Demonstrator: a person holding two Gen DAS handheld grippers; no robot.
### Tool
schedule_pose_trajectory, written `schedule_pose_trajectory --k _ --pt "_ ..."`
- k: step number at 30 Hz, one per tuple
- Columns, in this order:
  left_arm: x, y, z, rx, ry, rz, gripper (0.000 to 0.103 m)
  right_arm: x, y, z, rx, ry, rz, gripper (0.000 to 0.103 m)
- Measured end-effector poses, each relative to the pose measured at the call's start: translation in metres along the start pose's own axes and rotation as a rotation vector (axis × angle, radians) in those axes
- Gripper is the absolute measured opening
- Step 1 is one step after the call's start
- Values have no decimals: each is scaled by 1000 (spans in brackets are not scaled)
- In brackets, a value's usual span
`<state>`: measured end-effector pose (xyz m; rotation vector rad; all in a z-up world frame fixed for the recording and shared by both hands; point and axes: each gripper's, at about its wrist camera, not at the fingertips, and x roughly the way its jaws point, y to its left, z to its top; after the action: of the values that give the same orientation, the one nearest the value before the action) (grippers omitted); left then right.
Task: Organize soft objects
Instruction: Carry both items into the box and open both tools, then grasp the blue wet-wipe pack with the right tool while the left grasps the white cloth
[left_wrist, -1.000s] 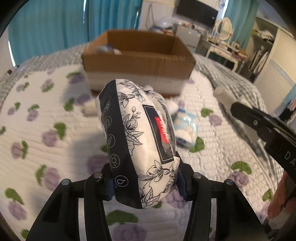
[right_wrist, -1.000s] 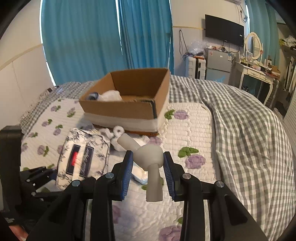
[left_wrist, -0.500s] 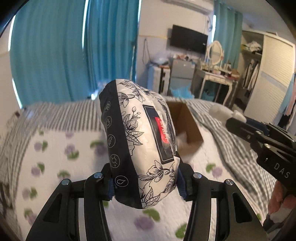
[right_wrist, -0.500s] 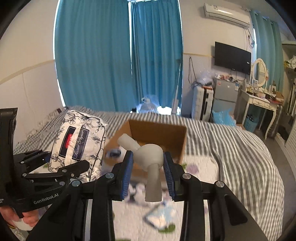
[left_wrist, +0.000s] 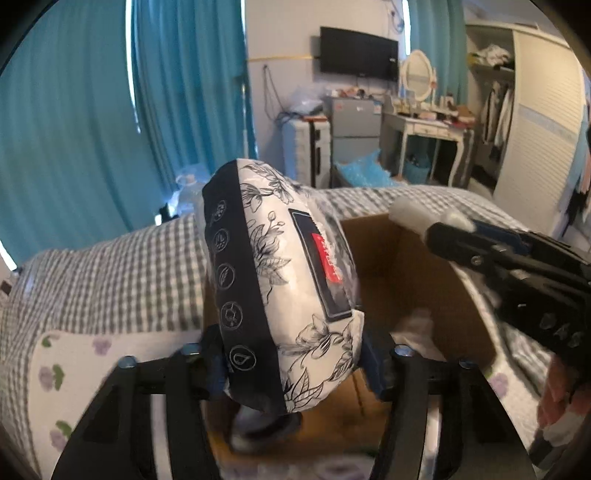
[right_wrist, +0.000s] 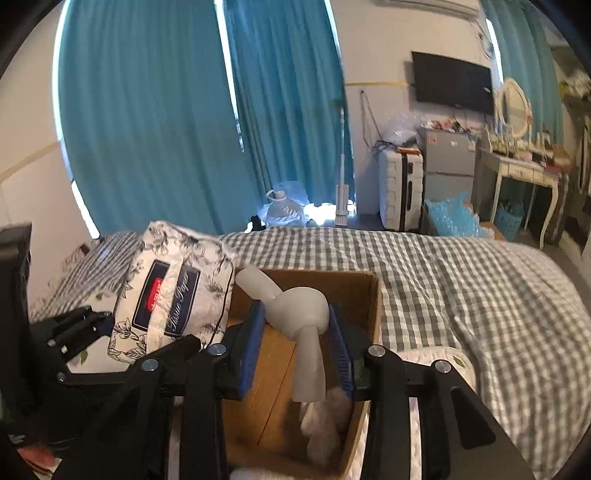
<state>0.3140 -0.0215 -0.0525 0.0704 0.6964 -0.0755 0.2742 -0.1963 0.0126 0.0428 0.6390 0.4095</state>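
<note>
A white tissue pack (left_wrist: 280, 280) with black flower print stands on end between the fingers of my left gripper (left_wrist: 293, 365). The jaws are opening, and the pads still touch the pack's sides. It hangs over the near left corner of the open cardboard box (left_wrist: 406, 258). My right gripper (right_wrist: 295, 325) holds a grey soft toy (right_wrist: 299, 306) with a round knob and two limbs. Its blue pads press on the knob while the jaws are opening. The toy hangs above the inside of the box (right_wrist: 373, 295), where white fluffy items (right_wrist: 325, 417) lie. The pack (right_wrist: 173, 291) shows at the left.
The box sits on a bed with a grey checked cover (right_wrist: 461, 280) and a floral quilt (left_wrist: 74, 369). Teal curtains (right_wrist: 147, 110), a white suitcase (right_wrist: 400, 188), a dressing table (right_wrist: 517, 170) and a wall TV (right_wrist: 452, 83) stand beyond. A hand (left_wrist: 561, 398) grips the right tool.
Both grippers have travelled forward and up from over the quilt to above the box, carrying the pack and the toy. The left fingers stand slightly wider than before.
</note>
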Motion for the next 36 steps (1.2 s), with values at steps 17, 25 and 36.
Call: schedule_pose_trajectory --k 17,25,36 --pt "-106 9 12 31 -173 89 74 -90 3 14 -25 -36 -100 71" --pt "-236 12 18 -22 -343 57 76 -212 52 33 -118 -120 -143 91" --pt "-278 11 -30 -3 -347 14 76 -262 86 -9 -193 -87 -125 96"
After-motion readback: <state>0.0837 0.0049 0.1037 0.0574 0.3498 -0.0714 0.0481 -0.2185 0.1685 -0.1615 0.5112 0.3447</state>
